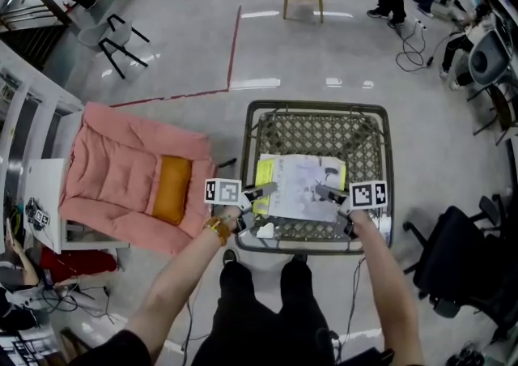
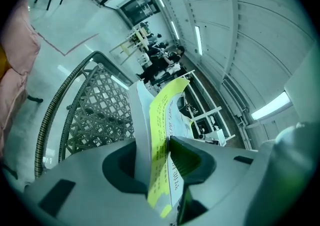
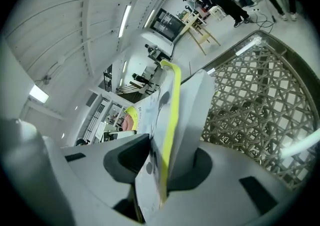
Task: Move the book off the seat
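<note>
The left gripper (image 1: 261,192) and right gripper (image 1: 328,193) are clamped on the 9 and 3 o'clock edges of the thin white-and-yellow paper book (image 1: 301,186), over the 6 o'clock half of the woven lattice seat (image 1: 324,134). I judge the lifting is in hand; next, both must carry it clear together.

Head cam sits up top, looking steeply down past both forearms onto the brown woven-lattice seat with the metal frame (image 1: 320,134), which lands mid-frame. Each gripper cam rides right behind its own jaws, super close and tilted, facing out across the room. The cam on the left gripper (image 2: 155,145) has the lattice at frame left, and the one on the right gripper (image 3: 172,142) has it at frame right. All three views share that seat and the thin white-and-yellow paper book (image 1: 299,186).
</note>
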Available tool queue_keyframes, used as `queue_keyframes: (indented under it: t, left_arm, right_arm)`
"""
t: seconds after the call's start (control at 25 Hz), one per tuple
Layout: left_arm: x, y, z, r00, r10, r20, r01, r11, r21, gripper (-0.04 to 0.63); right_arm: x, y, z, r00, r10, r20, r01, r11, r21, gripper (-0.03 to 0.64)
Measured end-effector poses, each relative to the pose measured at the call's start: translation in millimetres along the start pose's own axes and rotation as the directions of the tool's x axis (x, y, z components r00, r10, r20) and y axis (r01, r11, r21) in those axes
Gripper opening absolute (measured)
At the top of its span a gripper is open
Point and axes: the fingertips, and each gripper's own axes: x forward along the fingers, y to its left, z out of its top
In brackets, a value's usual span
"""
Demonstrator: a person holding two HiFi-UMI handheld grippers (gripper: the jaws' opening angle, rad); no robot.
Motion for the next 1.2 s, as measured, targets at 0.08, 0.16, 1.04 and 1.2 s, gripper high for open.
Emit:
queue_keyframes:
  t: [0.08,0.16,1.04,1.2]
  left_arm:
    - [9.9,2.9,1.3,1.0,0.002,-0.004,-0.002,1.0,0.0,0.138]
    - [19.4,6.4,2.2,1.0,0.005,-0.01,-0.005,1.0,-0.004,0.138]
    - [111.3,57.8,10.3,0.997,0.064,-0.042,-0.065,0.997,-0.031,0.152]
    - [123.0,70.8,11.1,0.996,0.076,-0.039,-0.078,0.996,-0.039,0.153]
  right_arm:
    - [-2.3,-9.8,3.0,1.0,-0.003,-0.001,0.003,1.0,0.005,0.121]
    - [-3.3,-19.4,6.4,1.0,-0.003,-0.001,0.003,1.0,0.009,0.123]
    - [-5.9,-121.9,34.1,0.999,-0.029,-0.029,0.031,0.997,0.066,0.133]
    - [-0.8,-139.1,38.2,0.999,-0.038,-0.033,0.04,0.997,0.065,0.14]
